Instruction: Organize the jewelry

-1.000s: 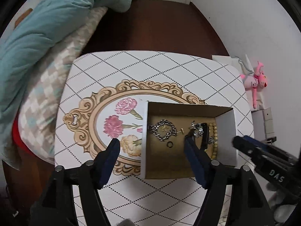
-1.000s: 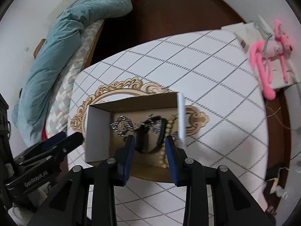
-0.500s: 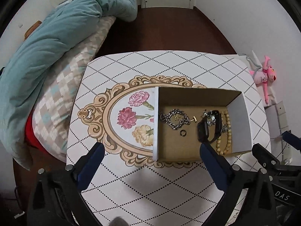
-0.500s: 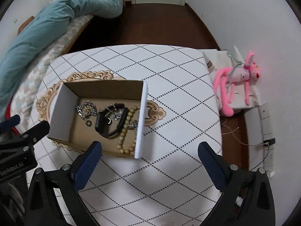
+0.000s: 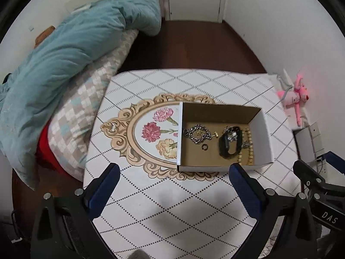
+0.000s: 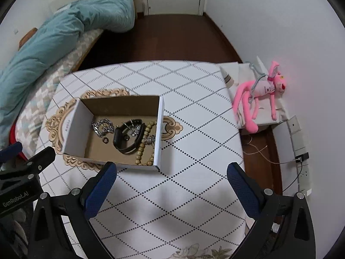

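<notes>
An open cardboard box (image 5: 264,129) (image 6: 73,125) stands on the patterned table. Inside lie a silver chain bracelet (image 5: 197,134) (image 6: 103,127), a small dark ring (image 5: 204,147) (image 6: 105,139), a black watch (image 5: 228,145) (image 6: 127,139) and a beige bead string (image 5: 250,151) (image 6: 143,144). My left gripper (image 5: 173,183) is open and empty, held above the table in front of the box. My right gripper (image 6: 171,183) is open and empty, in front of the box and to its right.
The table (image 5: 172,205) carries a white diamond-pattern cloth with a gold floral oval (image 5: 155,133). A bed with a teal duvet (image 5: 64,54) lies to the left. A pink plush toy (image 6: 258,95) lies on a white stand at the right, near wall sockets and cables.
My right gripper let go of the black watch in the box, opened wide and drew back. My left gripper also pulled back from the box and opened wider.
</notes>
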Motion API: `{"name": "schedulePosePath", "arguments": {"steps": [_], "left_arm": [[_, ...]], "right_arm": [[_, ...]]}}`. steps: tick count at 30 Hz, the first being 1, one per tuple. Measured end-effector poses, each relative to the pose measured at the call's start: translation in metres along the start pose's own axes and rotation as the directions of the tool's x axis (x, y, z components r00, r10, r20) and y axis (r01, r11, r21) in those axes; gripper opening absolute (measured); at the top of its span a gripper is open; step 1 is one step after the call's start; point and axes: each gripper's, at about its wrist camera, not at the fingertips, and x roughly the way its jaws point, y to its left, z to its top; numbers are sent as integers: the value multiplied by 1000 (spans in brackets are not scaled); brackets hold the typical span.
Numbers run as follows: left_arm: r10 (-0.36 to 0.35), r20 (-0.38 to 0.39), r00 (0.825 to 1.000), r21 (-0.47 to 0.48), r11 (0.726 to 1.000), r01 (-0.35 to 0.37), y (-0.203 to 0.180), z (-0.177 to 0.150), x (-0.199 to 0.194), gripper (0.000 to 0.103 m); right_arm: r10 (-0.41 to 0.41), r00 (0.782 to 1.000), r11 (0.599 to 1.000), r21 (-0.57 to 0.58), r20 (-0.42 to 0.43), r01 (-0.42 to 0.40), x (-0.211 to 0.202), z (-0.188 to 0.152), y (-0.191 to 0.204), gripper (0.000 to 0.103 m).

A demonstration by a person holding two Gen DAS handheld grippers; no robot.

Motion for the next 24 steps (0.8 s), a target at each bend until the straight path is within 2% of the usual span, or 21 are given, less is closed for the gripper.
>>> {"name": "schedulePosePath", "arguments": {"steps": [7,13,24], "left_arm": [[-18,89,996,-18,1000,19,6,-13,-60,103],[-13,169,986,-24,1000,17,8,-25,-107,103],[-33,234,972,-9,999,36,9,-38,-161,103]], "right_arm": [[-9,995,1000,21,102,7,-63,-16,-3,103],[-19,980,1000,11,199,17,-122,-35,2,103],[-29,944,1000,8,329,28,-202,-53,5,103]]}}
